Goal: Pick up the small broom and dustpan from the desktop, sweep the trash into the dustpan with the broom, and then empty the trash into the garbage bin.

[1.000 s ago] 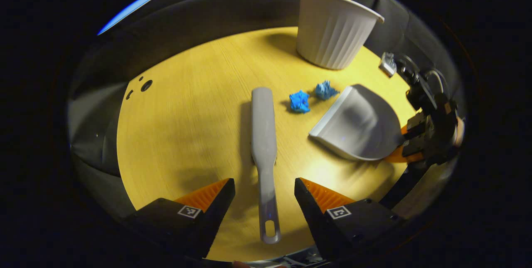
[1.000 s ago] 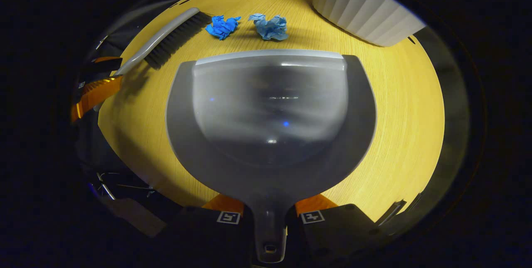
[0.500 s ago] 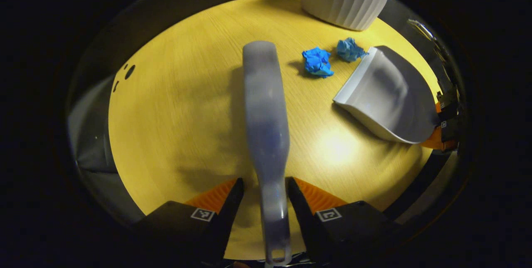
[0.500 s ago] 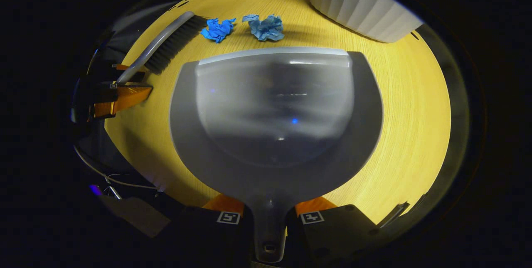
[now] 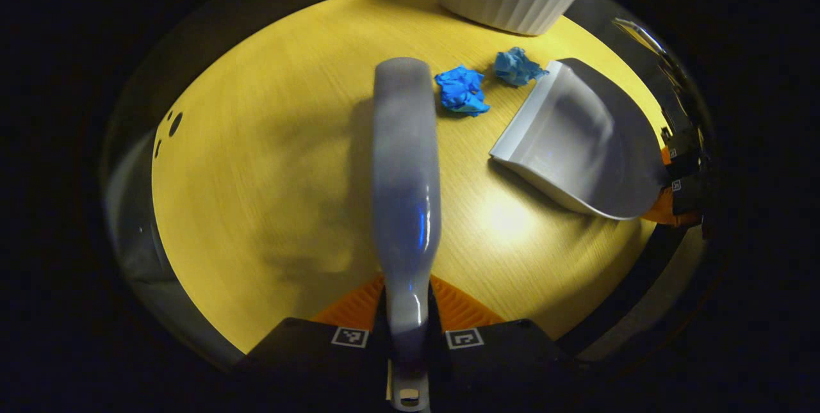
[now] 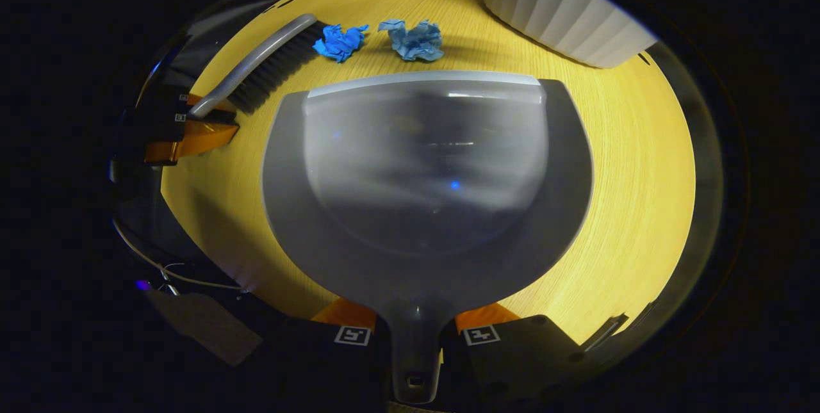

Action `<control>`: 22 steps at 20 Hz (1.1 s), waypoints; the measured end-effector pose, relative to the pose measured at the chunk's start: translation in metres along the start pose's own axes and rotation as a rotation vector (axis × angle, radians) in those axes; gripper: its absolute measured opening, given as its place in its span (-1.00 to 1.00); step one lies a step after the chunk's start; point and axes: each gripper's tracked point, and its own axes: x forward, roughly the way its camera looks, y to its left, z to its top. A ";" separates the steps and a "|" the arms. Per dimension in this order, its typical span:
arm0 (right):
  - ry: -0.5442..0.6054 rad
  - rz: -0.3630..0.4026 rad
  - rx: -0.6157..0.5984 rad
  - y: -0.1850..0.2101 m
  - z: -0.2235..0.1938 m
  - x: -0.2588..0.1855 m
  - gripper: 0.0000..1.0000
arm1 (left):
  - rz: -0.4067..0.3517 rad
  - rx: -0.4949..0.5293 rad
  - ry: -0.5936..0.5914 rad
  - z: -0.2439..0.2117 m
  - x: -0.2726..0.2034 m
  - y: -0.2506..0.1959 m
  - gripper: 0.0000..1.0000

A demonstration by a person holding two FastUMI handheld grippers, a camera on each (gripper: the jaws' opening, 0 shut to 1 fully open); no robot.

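Grey plastic is clamped in both tools: the left gripper has its 2 fingers pressed together on the handle of the broom, and the right gripper has its 2 fingers closed on the stub handle of the dustpan.

Taking the dustpan as the landmark, going near to far. Its handle sits nearest the right gripper, its bowl widens away from it, and its straight front lip faces the trash. Just beyond that lip lie 2 crumpled blue paper wads on the yellow wooden desktop: the paler wad almost straight ahead of the lip's middle, the brighter wad beyond the lip's left end. Neither touches the lip; a strip of bare wood lies between.

Left of the dustpan, the broom's long axis runs from the left gripper out toward the brighter wad, its dark bristles ending just beside it. The broom is therefore the nearer tool to the trash, and the wads lie between bristles and lip.

Farthest off, beyond the dustpan's right front corner, stands the ribbed white garbage bin, well clear of the sweeping path. Nothing blocks the strip between wads and lip.
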 end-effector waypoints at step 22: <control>-0.027 0.012 -0.113 0.001 -0.002 0.002 -0.25 | -0.247 0.403 -0.018 0.090 -0.006 -0.088 -0.47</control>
